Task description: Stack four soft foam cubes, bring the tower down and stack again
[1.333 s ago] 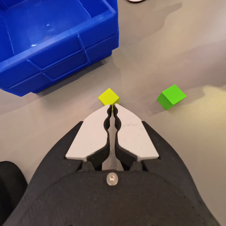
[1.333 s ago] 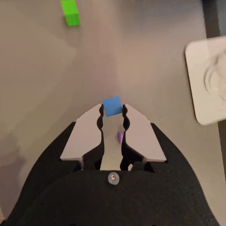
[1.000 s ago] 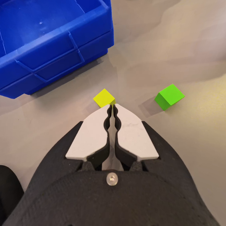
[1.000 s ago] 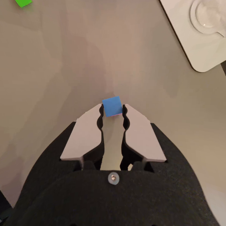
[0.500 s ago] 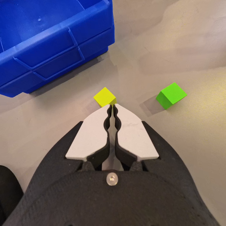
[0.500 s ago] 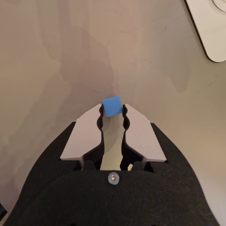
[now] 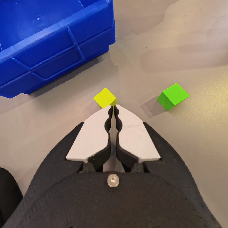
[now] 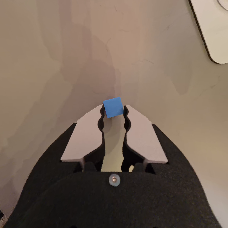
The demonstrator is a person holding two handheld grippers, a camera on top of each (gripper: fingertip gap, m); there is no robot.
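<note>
Purple cube no longer seen under right tongs (image 8: 114, 108), blue cube (image 8: 113, 107) kept clamped, left tongs (image 7: 113, 106) kept closed on nothing beside yellow cube (image 7: 104, 97), green cube (image 7: 172, 96) and blue bin (image 7: 55, 40) on grey surface (image 7: 172, 49).

Bin: a blue plastic bin (image 7: 53, 40), open-topped with ribbed walls, stands at the upper left of the left wrist view.
Surface: a grey-beige tabletop (image 7: 172, 49).
Pad: a white, round-cornered flat pad (image 8: 214, 30) lies at the upper right of the right wrist view.

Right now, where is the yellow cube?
In the left wrist view, the yellow cube lies on the table just beyond the shut left tongs, between blue bin and green cube.
</note>
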